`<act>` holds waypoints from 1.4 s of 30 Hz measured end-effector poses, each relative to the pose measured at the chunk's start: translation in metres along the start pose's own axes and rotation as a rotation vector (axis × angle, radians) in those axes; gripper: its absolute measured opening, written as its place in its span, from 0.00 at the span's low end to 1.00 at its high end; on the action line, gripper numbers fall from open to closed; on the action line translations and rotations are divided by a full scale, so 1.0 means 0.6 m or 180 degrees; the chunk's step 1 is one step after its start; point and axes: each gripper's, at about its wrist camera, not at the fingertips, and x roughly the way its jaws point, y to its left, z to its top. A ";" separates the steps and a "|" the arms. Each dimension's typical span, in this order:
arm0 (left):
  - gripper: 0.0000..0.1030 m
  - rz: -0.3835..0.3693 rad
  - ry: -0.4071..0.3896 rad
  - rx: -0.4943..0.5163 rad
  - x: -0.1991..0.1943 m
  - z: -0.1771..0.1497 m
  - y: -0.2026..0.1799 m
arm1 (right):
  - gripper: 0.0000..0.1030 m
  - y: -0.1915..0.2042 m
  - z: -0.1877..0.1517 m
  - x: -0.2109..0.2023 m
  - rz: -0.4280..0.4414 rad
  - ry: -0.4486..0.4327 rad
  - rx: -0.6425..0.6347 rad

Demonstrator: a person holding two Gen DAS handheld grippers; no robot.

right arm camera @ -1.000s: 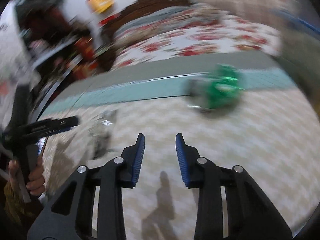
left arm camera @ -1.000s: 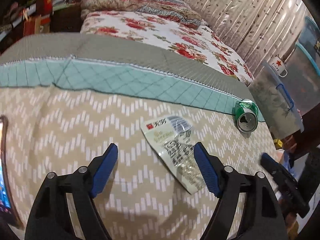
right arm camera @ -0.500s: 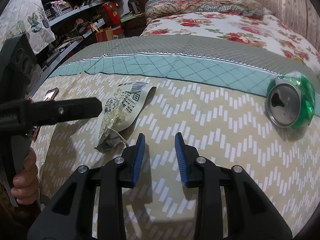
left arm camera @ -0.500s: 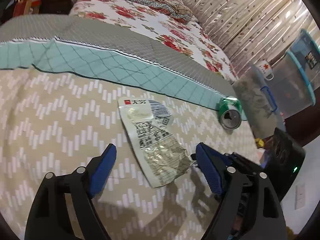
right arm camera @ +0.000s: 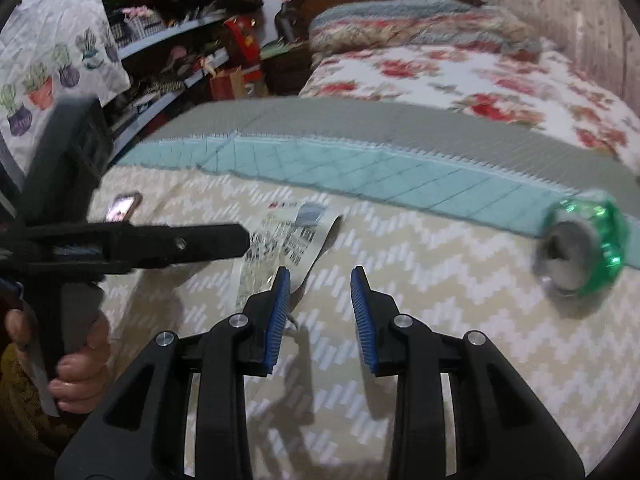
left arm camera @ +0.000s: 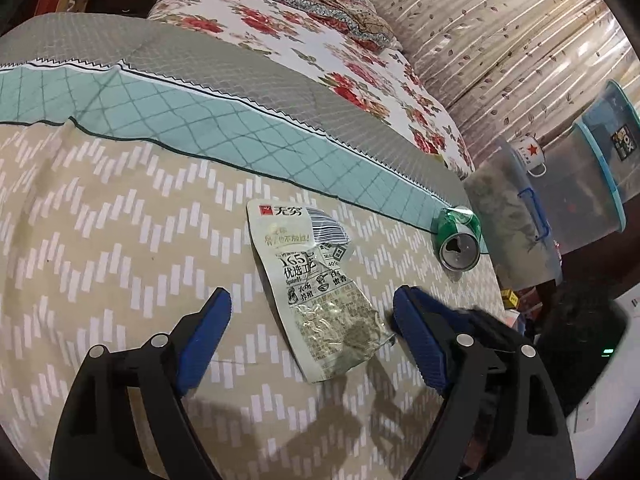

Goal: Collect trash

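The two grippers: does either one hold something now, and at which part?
Nothing is held. The left gripper stands open around the snack wrapper without touching it; the right gripper is open and empty.

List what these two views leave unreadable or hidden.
- Wrapper: right wrist view, print smeared by motion blur; the left gripper's arm covers its left edge.
- Can: right wrist view, blurred, label unreadable.
- Phone: right wrist view, screen too small and blurred.
- Right gripper: left wrist view, mostly behind the left gripper's finger.

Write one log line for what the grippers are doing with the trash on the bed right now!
left gripper: open over snack wrapper | right gripper: open, empty | green can: lying on bedspread
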 end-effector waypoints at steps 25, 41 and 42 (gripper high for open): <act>0.83 -0.0110 0.0161 0.0238 0.046 0.014 -0.035 | 0.34 0.002 -0.017 0.021 0.0005 -0.0044 -0.0096; 0.84 -0.0922 0.0369 -0.0183 0.047 0.002 -0.019 | 0.32 -0.092 -0.033 0.025 0.1988 -0.0043 0.1322; 0.84 -0.0994 0.0354 -0.0202 0.044 -0.001 -0.019 | 0.32 -0.093 -0.032 0.021 0.2043 -0.0063 0.1345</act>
